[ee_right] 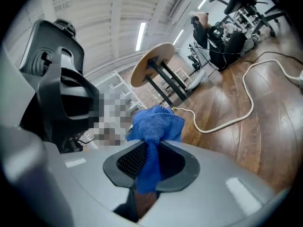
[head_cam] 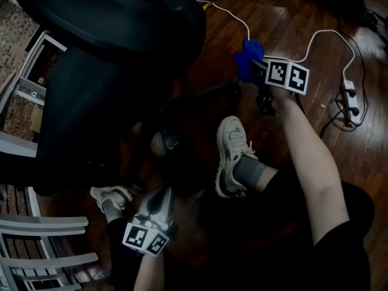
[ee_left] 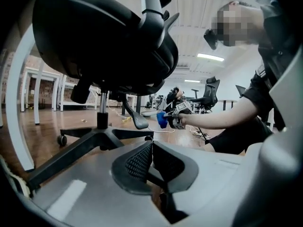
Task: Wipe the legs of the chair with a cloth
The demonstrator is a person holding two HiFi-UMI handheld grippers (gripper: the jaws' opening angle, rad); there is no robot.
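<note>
A black office chair (head_cam: 115, 47) fills the upper left of the head view. Seen from below, its star base (ee_left: 97, 137) spreads dark legs over the floor, with a caster (ee_left: 61, 140) at the left. My right gripper (head_cam: 256, 66) is shut on a blue cloth (head_cam: 247, 58), which hangs near the outer end of one chair leg (head_cam: 209, 91). The bunched cloth (ee_right: 155, 124) bulges out past the right gripper (ee_right: 149, 156) jaws. My left gripper (head_cam: 162, 194) is low by the chair base. The left gripper (ee_left: 151, 148) is shut on nothing.
The person's white sneakers (head_cam: 233, 153) (head_cam: 113, 196) stand on the dark wood floor beside the base. A white cable (head_cam: 327, 36) runs to a power strip (head_cam: 350, 99) at the right. White frames (head_cam: 48, 226) stand at the lower left. A round table (ee_right: 152, 63) and other chairs are farther off.
</note>
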